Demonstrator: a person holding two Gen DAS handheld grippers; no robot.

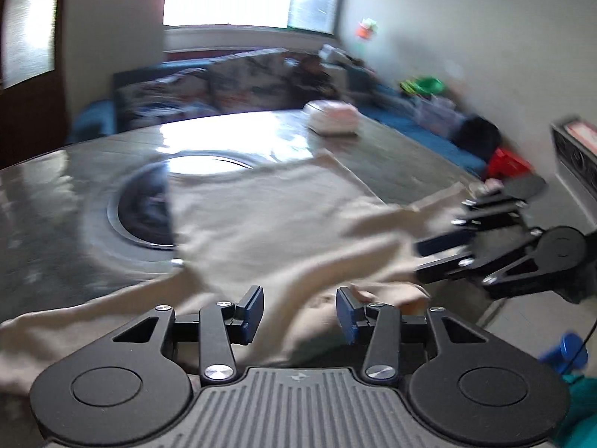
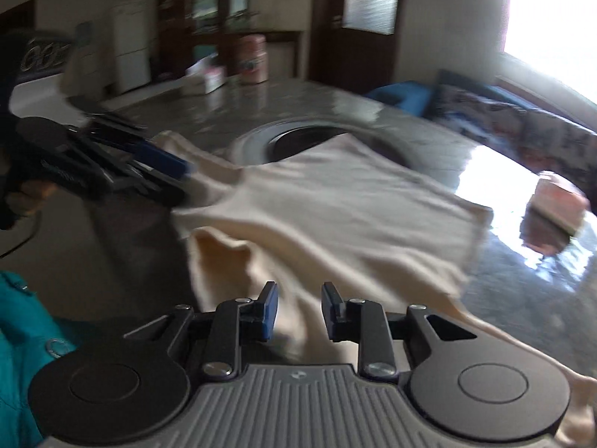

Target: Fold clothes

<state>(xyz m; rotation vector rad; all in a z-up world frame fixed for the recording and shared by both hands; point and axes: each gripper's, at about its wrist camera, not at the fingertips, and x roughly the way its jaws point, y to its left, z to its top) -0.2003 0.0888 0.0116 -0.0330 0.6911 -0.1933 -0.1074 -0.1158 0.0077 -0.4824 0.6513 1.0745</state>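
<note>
Left wrist view first: the left tool [image 1: 299, 311] hangs low over the near edge of the beige garment [image 1: 261, 216], jaws parted with cloth running up between them — released, nothing pinched; the garment sprawls across the dark tabletop [image 1: 56, 205], partly over a round recess [image 1: 141, 209], its long axis running left to right ahead; the right tool [image 1: 440, 246] comes in from the right, reaching into the cloth's right-hand end, grip too blurred to call; no readable writing here.

Right wrist view: the right tool [image 2: 299, 308] likewise spread, fabric between the fingers but not clamped; the left tool [image 2: 175, 175] sits at the garment's far-left corner — whether it pinches, I cannot tell; labels on the pink tin [image 2: 253, 59] are unreadable.
</note>
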